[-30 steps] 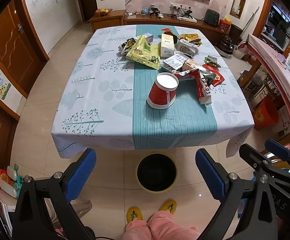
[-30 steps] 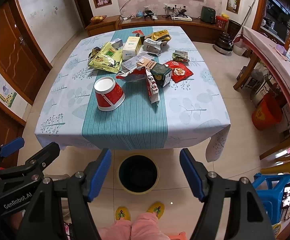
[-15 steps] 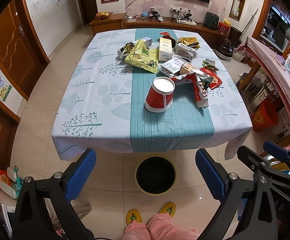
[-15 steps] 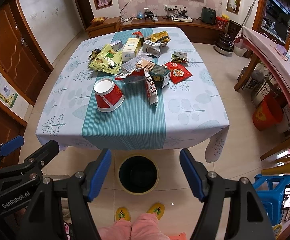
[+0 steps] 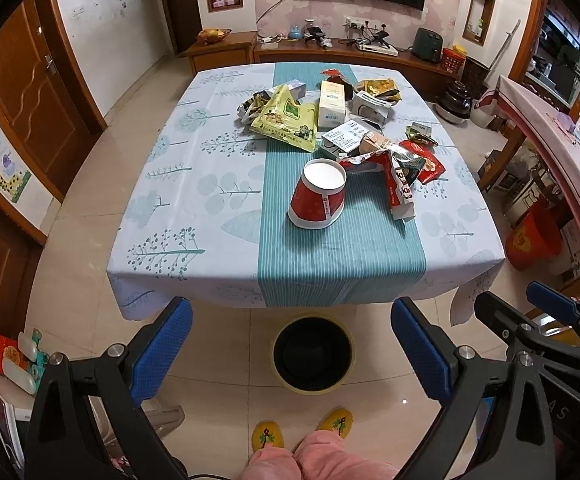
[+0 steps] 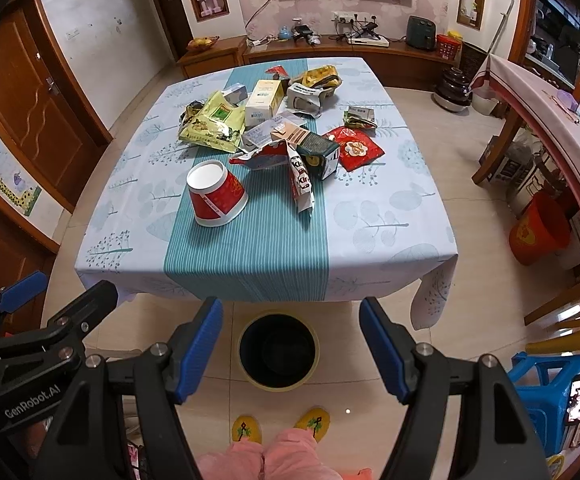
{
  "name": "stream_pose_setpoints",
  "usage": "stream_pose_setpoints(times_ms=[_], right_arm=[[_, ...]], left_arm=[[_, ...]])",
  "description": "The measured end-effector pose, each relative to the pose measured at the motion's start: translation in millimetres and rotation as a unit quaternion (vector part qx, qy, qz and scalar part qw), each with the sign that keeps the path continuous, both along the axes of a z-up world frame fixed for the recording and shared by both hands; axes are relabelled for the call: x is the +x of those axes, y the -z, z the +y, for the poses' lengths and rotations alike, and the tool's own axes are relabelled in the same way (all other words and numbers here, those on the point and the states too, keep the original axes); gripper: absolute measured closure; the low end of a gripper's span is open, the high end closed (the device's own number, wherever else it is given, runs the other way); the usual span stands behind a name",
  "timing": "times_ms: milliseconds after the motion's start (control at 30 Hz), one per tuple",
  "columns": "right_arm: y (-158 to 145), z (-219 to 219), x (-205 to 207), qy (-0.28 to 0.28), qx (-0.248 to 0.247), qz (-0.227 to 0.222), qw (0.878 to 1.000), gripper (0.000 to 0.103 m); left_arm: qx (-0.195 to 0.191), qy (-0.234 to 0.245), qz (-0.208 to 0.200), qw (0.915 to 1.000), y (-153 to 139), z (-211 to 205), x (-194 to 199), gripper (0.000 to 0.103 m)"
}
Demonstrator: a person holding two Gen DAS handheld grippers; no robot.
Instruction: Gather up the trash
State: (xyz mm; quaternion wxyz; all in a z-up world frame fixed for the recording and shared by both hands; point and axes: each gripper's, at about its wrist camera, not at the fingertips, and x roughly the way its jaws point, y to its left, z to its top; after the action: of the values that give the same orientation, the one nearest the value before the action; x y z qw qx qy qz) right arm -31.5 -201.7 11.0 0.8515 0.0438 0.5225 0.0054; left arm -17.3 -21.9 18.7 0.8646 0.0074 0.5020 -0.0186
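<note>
Left wrist view shows the left gripper [image 5: 290, 354] spread wide and empty above the round black yellow-rimmed waste bin [image 5: 312, 356] on the tile floor; the right gripper [image 6: 291, 342] gapes likewise, holding nothing; an upturned red paper cup [image 6: 216, 194] and crumpled snack wrappers [image 6: 286, 128] lie on the leaf-patterned tablecloth [image 6: 373, 216], well beyond both.
</note>
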Motion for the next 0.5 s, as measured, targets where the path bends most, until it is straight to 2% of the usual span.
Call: stream_pose_setpoints(times_ms=[500], right_arm=[[-2, -5, 13, -0.017, 0.02, -0.003, 1.0, 0.032]], left_arm=[[-0.012, -0.022, -0.007, 0.9997, 2, -3, -5, 0.004]])
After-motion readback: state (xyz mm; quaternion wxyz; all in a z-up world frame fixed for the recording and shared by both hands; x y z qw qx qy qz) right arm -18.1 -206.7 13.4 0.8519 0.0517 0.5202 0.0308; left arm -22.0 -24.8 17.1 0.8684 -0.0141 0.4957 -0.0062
